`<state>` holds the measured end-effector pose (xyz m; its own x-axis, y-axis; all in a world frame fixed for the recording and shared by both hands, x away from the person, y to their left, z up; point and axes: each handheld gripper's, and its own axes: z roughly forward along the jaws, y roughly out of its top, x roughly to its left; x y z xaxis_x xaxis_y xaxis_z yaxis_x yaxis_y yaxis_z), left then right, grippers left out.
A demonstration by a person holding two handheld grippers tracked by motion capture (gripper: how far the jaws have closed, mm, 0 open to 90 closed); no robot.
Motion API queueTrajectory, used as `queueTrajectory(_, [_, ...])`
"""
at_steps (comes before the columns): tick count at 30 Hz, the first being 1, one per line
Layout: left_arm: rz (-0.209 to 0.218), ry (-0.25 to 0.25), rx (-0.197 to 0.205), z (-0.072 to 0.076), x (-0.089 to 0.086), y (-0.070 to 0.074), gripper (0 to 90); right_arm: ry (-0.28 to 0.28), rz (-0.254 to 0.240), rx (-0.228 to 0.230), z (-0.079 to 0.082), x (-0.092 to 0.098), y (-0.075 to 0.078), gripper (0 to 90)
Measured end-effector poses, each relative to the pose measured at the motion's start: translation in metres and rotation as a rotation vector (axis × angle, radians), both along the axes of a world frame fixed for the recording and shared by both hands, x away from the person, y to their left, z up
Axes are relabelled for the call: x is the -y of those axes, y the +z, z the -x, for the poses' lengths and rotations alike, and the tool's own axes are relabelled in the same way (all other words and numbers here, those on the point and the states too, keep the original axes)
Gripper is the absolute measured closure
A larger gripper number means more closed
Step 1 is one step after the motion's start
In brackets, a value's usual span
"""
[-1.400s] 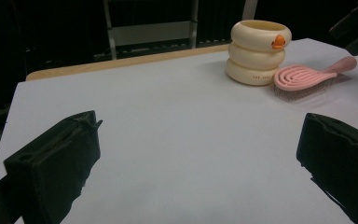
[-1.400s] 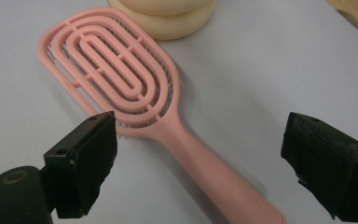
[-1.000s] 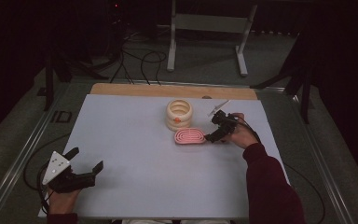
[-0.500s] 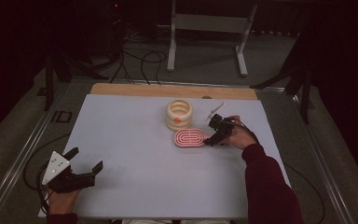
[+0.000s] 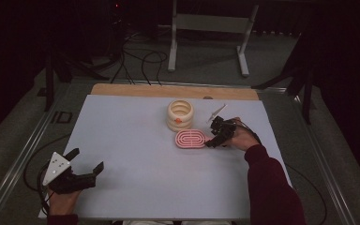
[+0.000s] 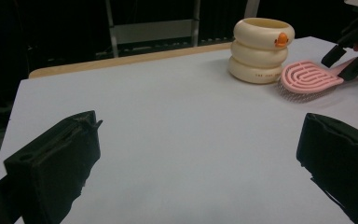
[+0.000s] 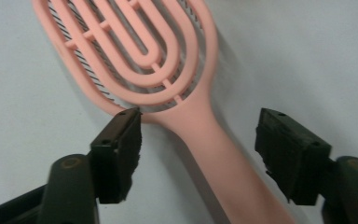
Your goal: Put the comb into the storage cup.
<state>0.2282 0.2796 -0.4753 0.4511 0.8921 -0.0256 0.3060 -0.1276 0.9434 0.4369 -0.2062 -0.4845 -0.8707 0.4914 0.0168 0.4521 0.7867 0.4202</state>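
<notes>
At the near left corner of the bench [image 5: 136,140], the left claw [image 5: 85,161] rests in the person's hand with its jaws spread wide and nothing between them; in the left gripper view the two black jaws frame bare pale surface. Further along, toward the far middle of the bench, stands a cream ringed cup [image 5: 180,115] shaped like three stacked rings, with a small orange duck-like mark [image 6: 281,39] near its rim. Just in front of it and a little to the right lies the pink hairbrush [image 5: 191,138], flat on the bench with its looped open back facing up and the bristles underneath, its handle pointing right. At that handle sits the right claw [image 5: 219,136], held by a hand in a dark red sleeve [image 5: 272,183]. Its jaws have just been closing, and the right gripper view shows them straddling the handle where it meets the brush head, a gap left on each side, so the pads are not yet pressing on it.
</notes>
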Motion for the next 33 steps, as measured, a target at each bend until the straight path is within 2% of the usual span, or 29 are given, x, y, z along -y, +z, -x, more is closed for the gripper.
queueTrajectory(5, [0.000, 0.000, -0.001, 0.000, 0.000, 0.000, 0.0, 0.010, -0.011, -0.015, 0.001, 0.002, 0.000, 38.4])
queueTrajectory(7, [-0.001, -0.001, -0.001, 0.000, 0.000, 0.000, 0.0, 0.035, 0.001, -0.020, 0.003, 0.002, -0.002, 40.7])
queueTrajectory(11, [0.000, 0.000, -0.001, 0.000, 0.000, 0.000, 0.0, 0.050, 0.025, -0.022, 0.007, -0.001, -0.003, 46.6])
queueTrajectory(18, [-0.001, -0.001, -0.002, 0.000, 0.000, 0.000, 0.0, 0.078, 0.071, 0.001, 0.008, -0.005, -0.008, 50.8])
queueTrajectory(20, [-0.001, -0.001, -0.002, 0.000, 0.000, 0.000, 0.0, 0.109, 0.079, 0.019, 0.007, -0.007, -0.010, 51.5])
queueTrajectory(24, [-0.001, -0.001, -0.001, 0.000, 0.000, 0.000, 0.0, 0.110, 0.110, 0.036, 0.009, -0.012, -0.012, 53.7])
queueTrajectory(27, [-0.001, -0.002, -0.001, 0.000, 0.000, 0.000, 0.0, 0.111, 0.112, 0.034, 0.010, -0.013, -0.012, 57.4])
queueTrajectory(33, [0.002, -0.001, 0.001, 0.000, 0.000, 0.000, 0.0, 0.164, 0.125, 0.048, 0.014, -0.015, -0.012, 65.6])
